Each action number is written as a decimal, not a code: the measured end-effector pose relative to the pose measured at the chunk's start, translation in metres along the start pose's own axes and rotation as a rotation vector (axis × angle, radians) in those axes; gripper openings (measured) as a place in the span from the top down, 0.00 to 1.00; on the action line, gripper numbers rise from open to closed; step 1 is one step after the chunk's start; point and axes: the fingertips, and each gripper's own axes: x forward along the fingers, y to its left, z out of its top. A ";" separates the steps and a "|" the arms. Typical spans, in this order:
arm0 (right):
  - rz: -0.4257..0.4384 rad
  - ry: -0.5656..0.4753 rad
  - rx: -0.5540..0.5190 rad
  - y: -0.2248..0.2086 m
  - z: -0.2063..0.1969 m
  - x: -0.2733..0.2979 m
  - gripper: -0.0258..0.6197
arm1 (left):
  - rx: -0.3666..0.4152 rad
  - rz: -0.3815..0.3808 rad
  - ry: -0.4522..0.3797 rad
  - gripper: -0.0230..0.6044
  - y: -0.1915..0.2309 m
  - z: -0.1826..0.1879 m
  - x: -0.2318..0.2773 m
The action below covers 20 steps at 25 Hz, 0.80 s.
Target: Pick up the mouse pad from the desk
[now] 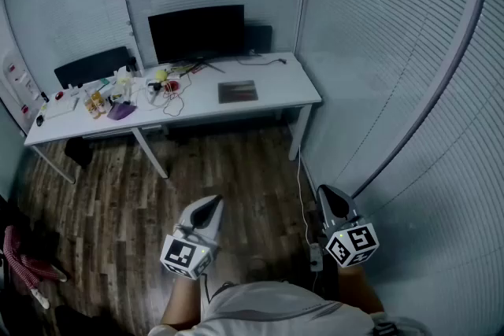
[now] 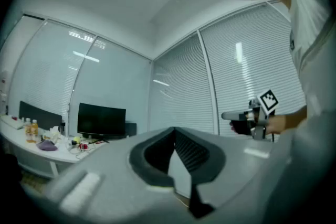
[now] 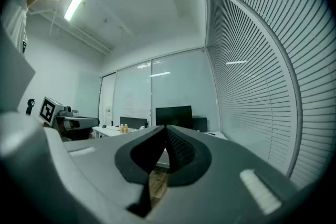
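The left claw [image 2: 175, 132] is pressed together with nothing between its jaws, and the right claw [image 3: 166, 129] is likewise closed and empty. Both are held level over the wooden floor [image 1: 236, 169], well apart from the white tabletop [image 1: 291, 79]. The mouse pad [image 1: 238, 91], a dark rectangle, lies flat there in front of the monitor [image 1: 197, 33]. Each claw's own body hides it in both gripper views. The clutter [image 1: 118, 98] at the tabletop's left end is too small to make out.
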 end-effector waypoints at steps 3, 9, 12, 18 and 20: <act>-0.003 0.003 0.005 0.012 -0.003 -0.003 0.96 | -0.015 -0.003 0.003 0.96 0.002 -0.003 -0.013; -0.001 0.009 0.008 0.035 -0.007 0.002 0.96 | -0.017 -0.011 0.002 0.96 0.013 -0.005 -0.030; -0.003 0.005 0.026 0.047 -0.007 0.007 0.96 | -0.010 -0.021 0.009 0.96 0.021 -0.002 -0.037; -0.024 -0.022 0.119 0.061 -0.012 0.026 0.96 | -0.013 -0.032 0.029 0.96 0.046 -0.006 -0.053; -0.037 -0.026 0.133 0.070 -0.016 0.034 0.96 | -0.011 -0.039 0.036 0.96 0.057 -0.010 -0.062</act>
